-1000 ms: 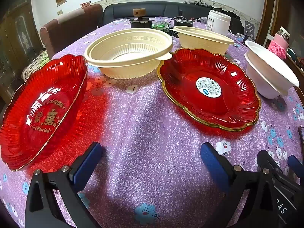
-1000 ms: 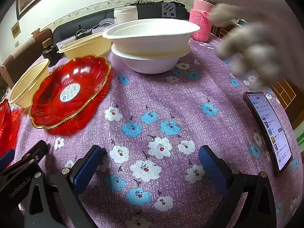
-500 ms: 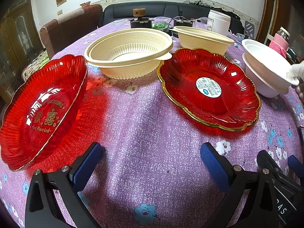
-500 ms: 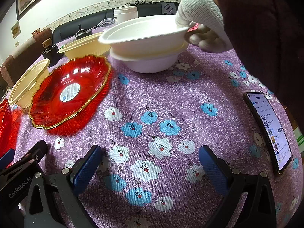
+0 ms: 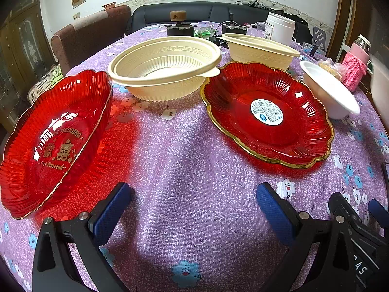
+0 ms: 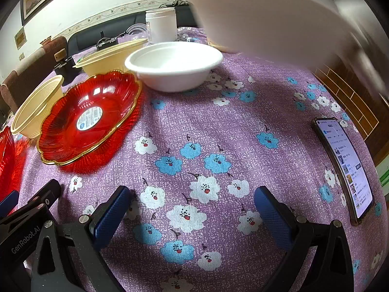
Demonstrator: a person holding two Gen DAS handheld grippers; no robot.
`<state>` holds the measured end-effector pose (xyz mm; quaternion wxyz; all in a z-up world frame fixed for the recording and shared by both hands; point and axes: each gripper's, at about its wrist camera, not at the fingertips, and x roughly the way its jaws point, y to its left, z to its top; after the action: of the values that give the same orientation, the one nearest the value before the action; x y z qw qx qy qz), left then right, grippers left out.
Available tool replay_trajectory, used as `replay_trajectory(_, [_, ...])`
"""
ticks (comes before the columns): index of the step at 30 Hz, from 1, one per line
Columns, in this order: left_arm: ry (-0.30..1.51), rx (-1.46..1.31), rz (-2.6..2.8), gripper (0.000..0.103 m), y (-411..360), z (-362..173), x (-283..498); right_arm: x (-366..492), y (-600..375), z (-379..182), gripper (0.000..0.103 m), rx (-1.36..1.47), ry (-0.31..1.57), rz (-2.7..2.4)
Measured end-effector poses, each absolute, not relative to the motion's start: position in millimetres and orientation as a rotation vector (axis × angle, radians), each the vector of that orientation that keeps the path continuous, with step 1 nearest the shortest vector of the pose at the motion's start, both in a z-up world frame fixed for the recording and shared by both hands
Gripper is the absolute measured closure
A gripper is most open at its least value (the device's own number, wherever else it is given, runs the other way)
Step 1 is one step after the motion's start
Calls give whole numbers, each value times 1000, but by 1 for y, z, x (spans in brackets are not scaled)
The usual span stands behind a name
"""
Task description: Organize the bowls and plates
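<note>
Two red plates lie on the purple table: one with gold lettering (image 5: pixel 53 143) at the left, one with a white sticker (image 5: pixel 267 114) (image 6: pixel 87 119) in the middle. Two cream bowls (image 5: pixel 165 65) (image 5: pixel 260 51) stand behind them. A white bowl (image 5: pixel 328 90) (image 6: pixel 173 64) stands at the right. A second white bowl (image 6: pixel 267 22) is in the air, blurred, at the top of the right wrist view. My left gripper (image 5: pixel 193 211) and right gripper (image 6: pixel 192 214) rest open and empty near the front edge.
A phone (image 6: pixel 345 165) with its screen lit lies at the table's right edge. A white jar (image 5: pixel 279 26), a pink knitted bottle (image 5: pixel 355 65) and dark small items stand at the far side. Chairs and a sofa are behind.
A gloved hand reached in and lifted the top white bowl off the stack; it now hangs blurred above the right side. Both grippers have stayed still.
</note>
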<state>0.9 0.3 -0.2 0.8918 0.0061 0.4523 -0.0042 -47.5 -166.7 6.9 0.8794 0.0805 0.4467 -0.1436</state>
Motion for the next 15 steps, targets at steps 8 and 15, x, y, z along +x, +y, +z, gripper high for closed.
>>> replay_trajectory(8, [939,13,-9,0,0,0,1,-47,-166,7,1,168,931,-300])
replay_trajectory(15, [939,12,-9,0,0,0,1,-47,-165,6,1,168,931,-300])
